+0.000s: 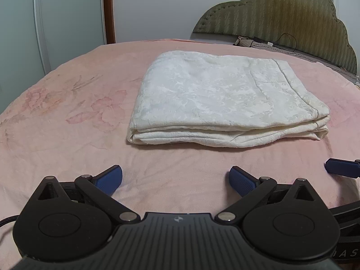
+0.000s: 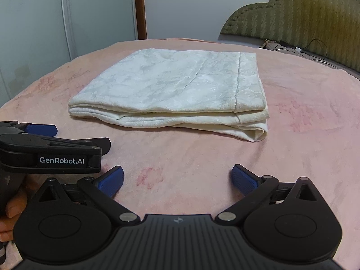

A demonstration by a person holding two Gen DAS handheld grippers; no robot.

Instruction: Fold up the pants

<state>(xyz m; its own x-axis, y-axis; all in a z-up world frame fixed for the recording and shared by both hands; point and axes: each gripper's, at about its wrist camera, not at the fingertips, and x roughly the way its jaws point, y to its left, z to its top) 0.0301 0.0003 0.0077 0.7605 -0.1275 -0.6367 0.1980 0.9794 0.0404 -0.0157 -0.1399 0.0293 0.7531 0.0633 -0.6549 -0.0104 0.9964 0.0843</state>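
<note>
Nearest, the left claw (image 1: 176, 178) stands wide with nothing between its blue pads, poised over the pink floral blanket (image 1: 67, 117) covering the bed. The right claw (image 2: 177, 177) is spread just as wide and also empty; beside it, a hand (image 2: 10, 211) grips the left tool's handle. Farther on, clear of both claws, the white pants (image 1: 225, 99) lie folded in a neat layered rectangle on the blanket. Beyond them rises an olive padded headboard (image 1: 281, 13), with a dark cable (image 1: 285, 42) trailing at its base.
</note>
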